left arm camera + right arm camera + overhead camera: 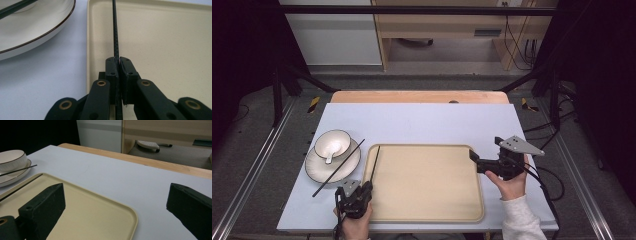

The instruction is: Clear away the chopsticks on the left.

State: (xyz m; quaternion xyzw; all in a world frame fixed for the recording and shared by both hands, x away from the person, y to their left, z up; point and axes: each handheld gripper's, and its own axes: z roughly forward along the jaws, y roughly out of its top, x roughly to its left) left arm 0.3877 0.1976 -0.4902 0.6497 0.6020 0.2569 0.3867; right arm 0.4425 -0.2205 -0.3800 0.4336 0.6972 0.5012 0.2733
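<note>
My left gripper (368,186) (119,61) is shut on the near end of a thin black chopstick (375,162) (115,30). That chopstick runs forward along the left rim of the beige tray (427,210) (162,37), low over it. A second black chopstick (339,167) (17,170) lies slanted across the white plate (319,172) (37,27), beside a white bowl (332,142) (11,158) that holds a spoon. My right gripper (484,148) (117,202) hangs open over the tray's far right corner, with nothing between its wide-set jaws.
The tray sits on a pale blue mat (422,122) over a wooden table (412,96). Plate and bowl stand just left of the tray. Black frame posts flank the table, and a cable trails off the right gripper.
</note>
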